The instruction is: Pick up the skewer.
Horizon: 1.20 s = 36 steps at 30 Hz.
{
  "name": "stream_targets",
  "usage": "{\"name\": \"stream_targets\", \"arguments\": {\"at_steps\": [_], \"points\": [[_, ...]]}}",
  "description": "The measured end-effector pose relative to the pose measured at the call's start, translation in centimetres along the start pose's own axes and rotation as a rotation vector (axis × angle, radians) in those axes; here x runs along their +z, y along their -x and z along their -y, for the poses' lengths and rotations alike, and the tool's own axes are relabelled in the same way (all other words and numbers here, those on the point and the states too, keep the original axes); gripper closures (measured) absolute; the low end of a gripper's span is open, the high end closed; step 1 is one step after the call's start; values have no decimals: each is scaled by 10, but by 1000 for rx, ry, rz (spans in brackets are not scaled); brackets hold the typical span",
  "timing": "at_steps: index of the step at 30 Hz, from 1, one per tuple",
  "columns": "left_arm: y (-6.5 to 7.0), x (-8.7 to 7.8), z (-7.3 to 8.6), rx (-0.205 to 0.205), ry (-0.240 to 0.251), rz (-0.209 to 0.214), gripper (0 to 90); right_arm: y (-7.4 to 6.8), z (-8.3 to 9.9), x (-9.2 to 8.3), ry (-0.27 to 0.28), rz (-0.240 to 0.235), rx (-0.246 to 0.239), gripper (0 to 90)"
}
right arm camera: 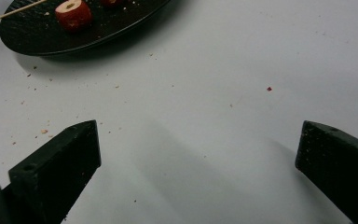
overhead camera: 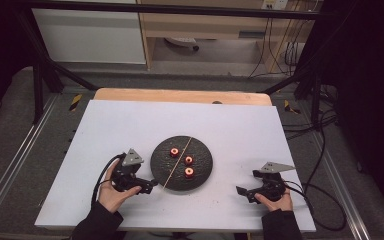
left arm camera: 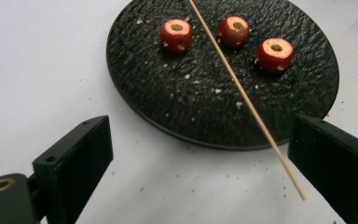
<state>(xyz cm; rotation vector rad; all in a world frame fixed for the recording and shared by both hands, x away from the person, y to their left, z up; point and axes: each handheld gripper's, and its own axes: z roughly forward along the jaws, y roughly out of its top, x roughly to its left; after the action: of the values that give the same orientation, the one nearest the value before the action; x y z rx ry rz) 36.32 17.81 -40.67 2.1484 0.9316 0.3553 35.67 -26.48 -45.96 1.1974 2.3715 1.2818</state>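
A black round plate sits mid-table with three red cored fruit pieces on it. A thin wooden skewer lies across the plate, its near end past the rim. My left gripper is open at the plate's near-left edge. In the left gripper view the skewer ends over the table close to the right jaw, untouched, and the fruit pieces lie farther off on the plate. My right gripper is open over bare table, right of the plate.
The white tabletop carries scattered crumbs around the plate. A wooden strip runs along the far edge. Black frame bars and cables stand beyond the table's right side. A cable trails from each gripper.
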Motion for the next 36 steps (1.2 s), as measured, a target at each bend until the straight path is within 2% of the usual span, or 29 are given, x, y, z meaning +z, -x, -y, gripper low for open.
{"name": "stream_targets", "arguments": {"at_steps": [8, 13, 22, 26, 36], "points": [[8, 11, -15, 16, -40, -7, 87, 0, 0, 0, -1, 1, -2, 6], [12, 21, -23, 9, -75, -14, 123, 0, 0, 0, -2, 0, -2, 6], [22, 37, -32, -5, -137, -9, 281, 0, 0, 0, -1, -3, 1, 6], [24, 43, -34, -5, -165, -7, 393, 0, 0, 0, -5, -2, 1, 6], [28, 54, -38, -40, -211, -10, 540, 0, 0, 1, -6, -1, -1, 6]]}}
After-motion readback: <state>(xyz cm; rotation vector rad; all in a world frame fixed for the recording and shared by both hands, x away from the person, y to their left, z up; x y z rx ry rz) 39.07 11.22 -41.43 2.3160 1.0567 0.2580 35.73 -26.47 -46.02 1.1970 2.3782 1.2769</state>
